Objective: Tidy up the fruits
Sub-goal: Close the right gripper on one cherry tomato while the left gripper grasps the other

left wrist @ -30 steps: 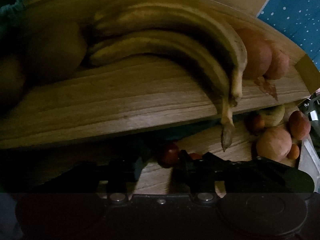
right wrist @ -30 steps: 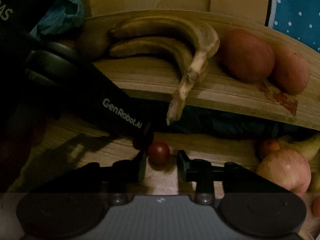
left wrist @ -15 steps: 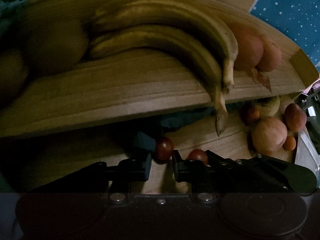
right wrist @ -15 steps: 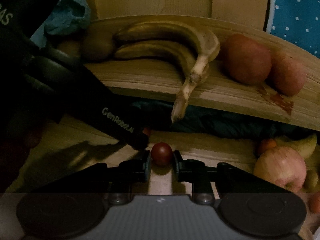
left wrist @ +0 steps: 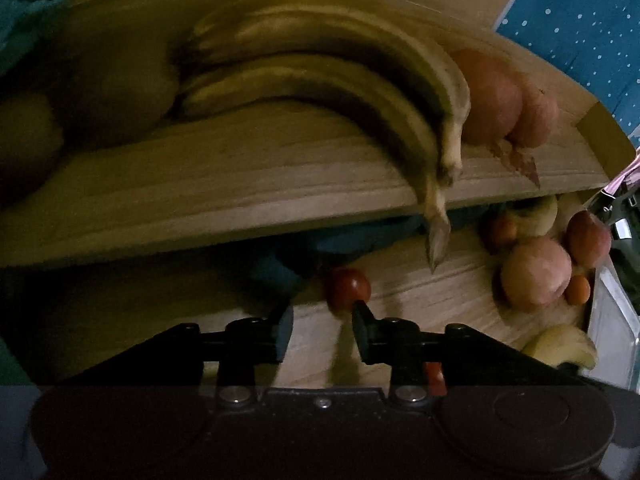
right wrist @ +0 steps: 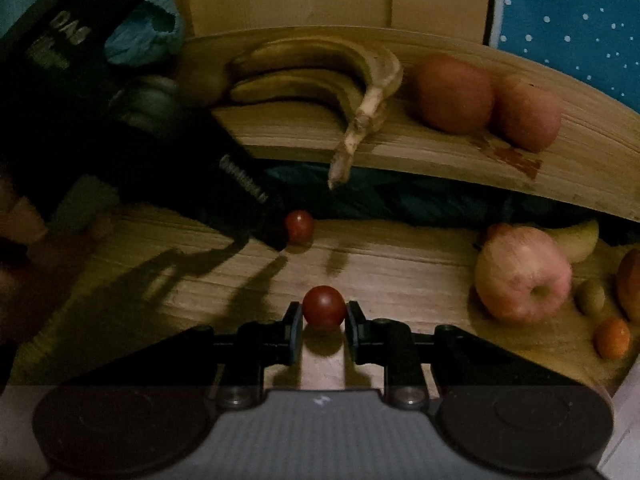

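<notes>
My right gripper [right wrist: 323, 316] is shut on a small red cherry tomato [right wrist: 323, 306], held just above the lower wooden board [right wrist: 400, 276]. My left gripper [left wrist: 322, 326] is open, its tips just short of a second cherry tomato [left wrist: 347, 287] that lies on the board; this tomato also shows in the right wrist view [right wrist: 299, 225] beside the left gripper's tip. Two bananas [left wrist: 328, 80] and two apples [left wrist: 492, 96] rest on the upper wooden shelf [left wrist: 224, 184].
At the right of the lower board lies a pile of fruit: a large apple [right wrist: 522, 274], a small orange [right wrist: 611, 337], a green fruit [right wrist: 592, 297], a banana piece [left wrist: 560, 350]. Dark cloth [right wrist: 400, 196] lies under the shelf. A metal tray edge [left wrist: 616, 312] is far right.
The right gripper closed on its cherry tomato and lifted it back from the shelf. The left gripper opened wider and let go of the other tomato, which now lies on the board.
</notes>
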Tool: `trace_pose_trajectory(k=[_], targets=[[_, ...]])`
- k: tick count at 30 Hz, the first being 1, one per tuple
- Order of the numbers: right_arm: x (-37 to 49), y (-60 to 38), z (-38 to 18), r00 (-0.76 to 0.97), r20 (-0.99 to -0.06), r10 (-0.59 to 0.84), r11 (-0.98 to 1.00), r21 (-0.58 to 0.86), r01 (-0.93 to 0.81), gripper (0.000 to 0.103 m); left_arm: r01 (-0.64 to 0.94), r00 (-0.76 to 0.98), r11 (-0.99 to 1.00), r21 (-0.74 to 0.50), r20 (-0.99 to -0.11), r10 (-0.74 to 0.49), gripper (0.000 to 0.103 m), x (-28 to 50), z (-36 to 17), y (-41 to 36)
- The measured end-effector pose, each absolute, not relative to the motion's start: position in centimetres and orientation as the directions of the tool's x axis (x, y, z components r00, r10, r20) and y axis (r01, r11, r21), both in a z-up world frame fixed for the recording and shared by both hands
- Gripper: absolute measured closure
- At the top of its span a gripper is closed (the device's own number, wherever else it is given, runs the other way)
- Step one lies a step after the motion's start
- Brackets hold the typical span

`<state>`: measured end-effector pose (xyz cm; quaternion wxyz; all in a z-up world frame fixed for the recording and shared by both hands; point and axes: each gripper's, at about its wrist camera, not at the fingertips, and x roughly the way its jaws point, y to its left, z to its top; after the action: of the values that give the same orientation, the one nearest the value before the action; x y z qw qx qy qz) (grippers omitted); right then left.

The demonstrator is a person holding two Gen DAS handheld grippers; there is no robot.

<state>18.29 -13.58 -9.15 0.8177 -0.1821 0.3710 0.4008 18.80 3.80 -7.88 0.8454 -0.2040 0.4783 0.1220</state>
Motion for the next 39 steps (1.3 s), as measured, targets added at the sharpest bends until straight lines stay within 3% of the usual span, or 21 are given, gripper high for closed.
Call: trace_pose_trajectory(k=[12,19,39], targets=[[17.9,-13.7,-9.6,0.416,-0.764,0.493,0.642,-0.002,-0.766,0.077,-0.355,0.529,0.904,-0.236,-0.849,-0.014,0.068,22.3,-8.4,2.0],[17.8,-14.1,-9.6,0.419,-0.769,0.483,0.653,-0.002,-0.757,0.077,-0.337,0.539,0.912,-0.233,-0.842,-0.016,0.077,22.8,-8.5,1.3],[15.8,-17.7,-6.8,0.478,-0.724,0.497,0.697,0.005,-0.717,0.077,-0.256,0.543,0.938,-0.234,-0.838,-0.06,0.078,18.3,-7.0,-2.8]])
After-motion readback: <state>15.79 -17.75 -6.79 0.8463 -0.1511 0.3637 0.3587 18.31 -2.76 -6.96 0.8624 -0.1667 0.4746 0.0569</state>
